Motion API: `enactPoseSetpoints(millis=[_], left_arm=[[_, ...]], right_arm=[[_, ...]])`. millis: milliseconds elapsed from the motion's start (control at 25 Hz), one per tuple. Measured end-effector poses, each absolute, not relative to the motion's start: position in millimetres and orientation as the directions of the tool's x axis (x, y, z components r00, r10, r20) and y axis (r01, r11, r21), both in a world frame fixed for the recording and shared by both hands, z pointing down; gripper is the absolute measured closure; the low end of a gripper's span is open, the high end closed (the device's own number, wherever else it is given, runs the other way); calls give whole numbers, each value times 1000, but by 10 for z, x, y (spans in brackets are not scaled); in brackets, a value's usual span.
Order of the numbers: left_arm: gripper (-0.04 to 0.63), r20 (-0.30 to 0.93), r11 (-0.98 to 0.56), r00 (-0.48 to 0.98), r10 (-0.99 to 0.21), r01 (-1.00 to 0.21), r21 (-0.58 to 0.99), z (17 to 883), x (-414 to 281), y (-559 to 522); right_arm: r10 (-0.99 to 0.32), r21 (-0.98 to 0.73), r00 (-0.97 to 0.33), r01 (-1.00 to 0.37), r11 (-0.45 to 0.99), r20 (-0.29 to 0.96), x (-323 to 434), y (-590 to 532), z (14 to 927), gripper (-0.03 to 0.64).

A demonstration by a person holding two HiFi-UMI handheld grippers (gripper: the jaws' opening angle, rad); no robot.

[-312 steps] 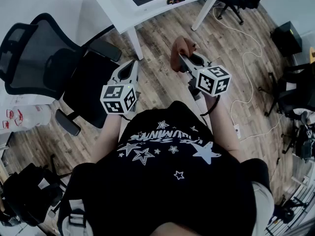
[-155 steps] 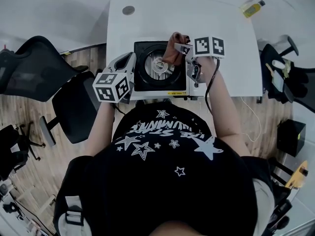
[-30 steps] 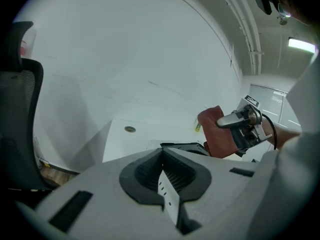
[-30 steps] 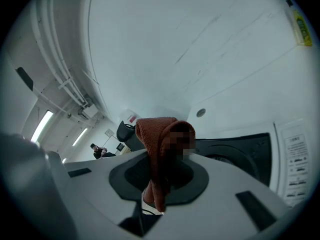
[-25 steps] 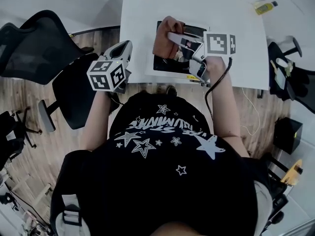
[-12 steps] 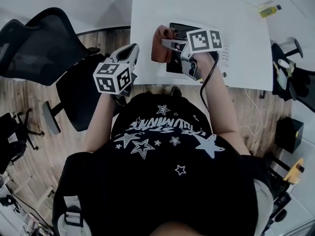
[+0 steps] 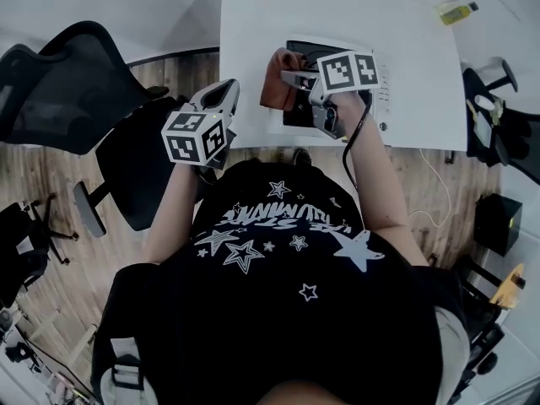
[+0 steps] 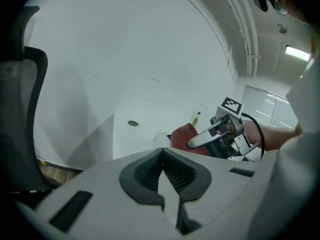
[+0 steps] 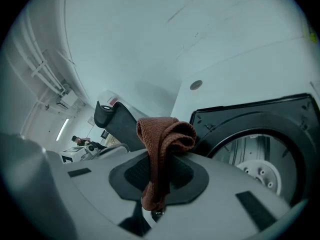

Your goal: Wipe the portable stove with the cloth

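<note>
— Cloth (image 9: 159, 149)? Where?
— Pinched in right gripper (image 7: 293, 78), at the left edge of the portable stove (image 9: 280, 115), on the table (image 7: 422, 49).
— Left gripper (image 7: 224, 93)?
— Jaws together, empty, beside the table's edge.

White table (image 7: 422, 66), black mesh chair (image 7: 59, 83), yellow bottle (image 7: 456, 8) near table corner, wooden floor (image 7: 51, 192)

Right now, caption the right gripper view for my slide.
Brown cloth pinched in the shut right claw, at the edge of the black portable stove on a white table.
</note>
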State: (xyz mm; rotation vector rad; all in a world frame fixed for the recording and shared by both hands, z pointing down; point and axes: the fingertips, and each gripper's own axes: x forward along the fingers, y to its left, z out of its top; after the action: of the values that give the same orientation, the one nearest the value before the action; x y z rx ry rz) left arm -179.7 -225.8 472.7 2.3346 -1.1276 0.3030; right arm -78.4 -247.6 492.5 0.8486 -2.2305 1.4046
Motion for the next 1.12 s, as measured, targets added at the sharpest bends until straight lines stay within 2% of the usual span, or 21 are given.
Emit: enactPoseSetpoints(millis=[1120], left_arm=[[588, 438, -544, 639, -633, -769, 335, 4654, -659, -2269]], right_arm=[[-411, -697, -702, -690, 192, 582, 1004, -2359, 4903, 559]])
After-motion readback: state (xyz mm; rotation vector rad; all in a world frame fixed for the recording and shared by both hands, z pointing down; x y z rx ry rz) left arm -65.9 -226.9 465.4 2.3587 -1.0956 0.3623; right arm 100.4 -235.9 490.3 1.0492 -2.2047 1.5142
